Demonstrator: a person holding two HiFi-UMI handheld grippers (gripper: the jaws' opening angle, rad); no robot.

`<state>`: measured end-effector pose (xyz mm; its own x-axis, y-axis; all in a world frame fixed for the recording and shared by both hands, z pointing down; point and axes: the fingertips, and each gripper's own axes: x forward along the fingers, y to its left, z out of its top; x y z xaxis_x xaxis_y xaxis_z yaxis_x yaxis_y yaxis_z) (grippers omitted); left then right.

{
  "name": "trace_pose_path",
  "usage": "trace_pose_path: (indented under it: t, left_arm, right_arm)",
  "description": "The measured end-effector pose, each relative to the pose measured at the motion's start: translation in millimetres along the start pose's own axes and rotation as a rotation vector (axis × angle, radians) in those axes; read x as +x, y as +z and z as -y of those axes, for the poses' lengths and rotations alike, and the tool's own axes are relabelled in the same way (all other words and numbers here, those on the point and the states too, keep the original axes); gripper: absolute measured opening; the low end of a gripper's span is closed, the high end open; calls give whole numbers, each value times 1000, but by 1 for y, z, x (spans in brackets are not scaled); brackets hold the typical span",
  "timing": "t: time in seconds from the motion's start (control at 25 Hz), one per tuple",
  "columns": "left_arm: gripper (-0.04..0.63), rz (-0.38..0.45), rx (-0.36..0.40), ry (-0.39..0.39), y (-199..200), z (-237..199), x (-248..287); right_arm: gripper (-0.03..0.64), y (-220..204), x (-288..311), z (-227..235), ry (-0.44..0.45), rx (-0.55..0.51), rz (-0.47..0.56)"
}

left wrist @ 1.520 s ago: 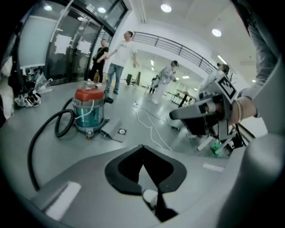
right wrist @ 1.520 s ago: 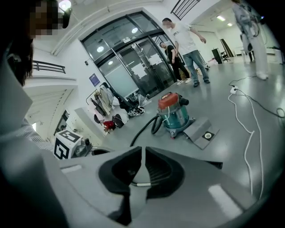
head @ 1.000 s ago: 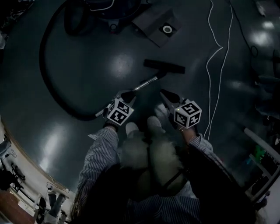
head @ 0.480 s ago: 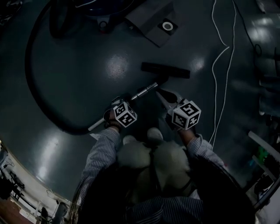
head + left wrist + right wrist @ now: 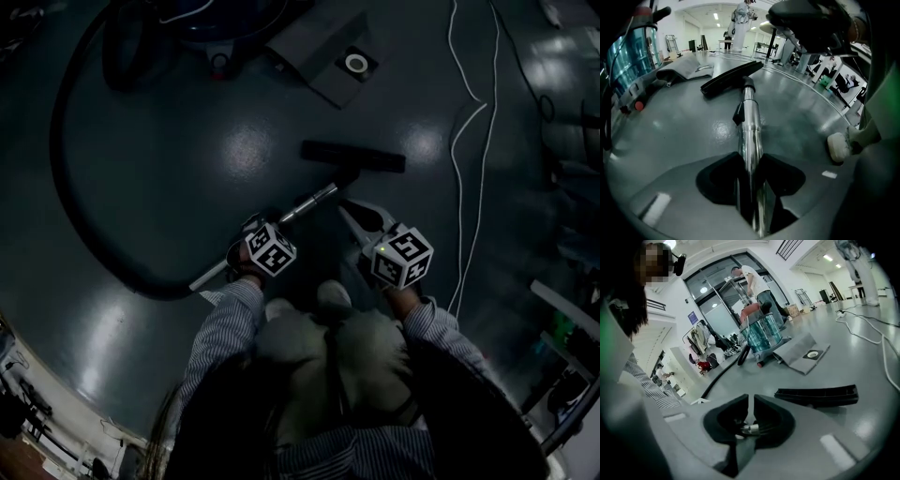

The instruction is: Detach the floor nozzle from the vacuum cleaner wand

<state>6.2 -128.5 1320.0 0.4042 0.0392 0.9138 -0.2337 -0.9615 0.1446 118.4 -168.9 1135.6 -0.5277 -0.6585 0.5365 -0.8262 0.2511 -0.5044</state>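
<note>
Closing on wand [image 5: 749,112]: left hand-held gripper [image 5: 750,164]

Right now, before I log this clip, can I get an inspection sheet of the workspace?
Surface: dark, glossy floor with light glare.
Job's things: floor nozzle attached to the wand, both lying on the floor; hose curves back to the vacuum cleaner.
Clutter: grey dust bag lying flat beside the vacuum cleaner.
Tools: left tool has just been closing, pads against the wand; right tool shut, nothing in it.
Cables: white cables trail along the floor, right of the nozzle.
Surroundings: another person stands behind the vacuum cleaner.
</note>
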Motion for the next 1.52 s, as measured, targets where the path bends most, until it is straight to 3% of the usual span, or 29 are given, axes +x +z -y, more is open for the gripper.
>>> trace_pose_path:
  t: [0.16, 0.36, 0.64, 0.84, 1.16, 1.52]
  left_arm:
    - [179, -13, -36, -3, 5, -1, -10]
    - [179, 55, -40, -4, 30, 10, -58]
    - [179, 146, -43, -10, 86, 26, -156]
    - [179, 226, -55, 40, 139, 24, -253]
    - [179, 387, -114, 47, 224, 44, -435]
    - [179, 561, -201, 92, 300, 81, -659]
  right_arm:
    - [29, 5, -6, -11, -11, -21, -7]
    - [29, 30, -24, -42, -2, -38, 5]
    - [29, 140, -72, -56, -179, -212, 115]
    - [29, 222, -117, -85, -201, -256, 162]
    - [21, 394, -219, -236, -93, -472, 390]
    - [21, 544, -344, -416, 49, -622, 500]
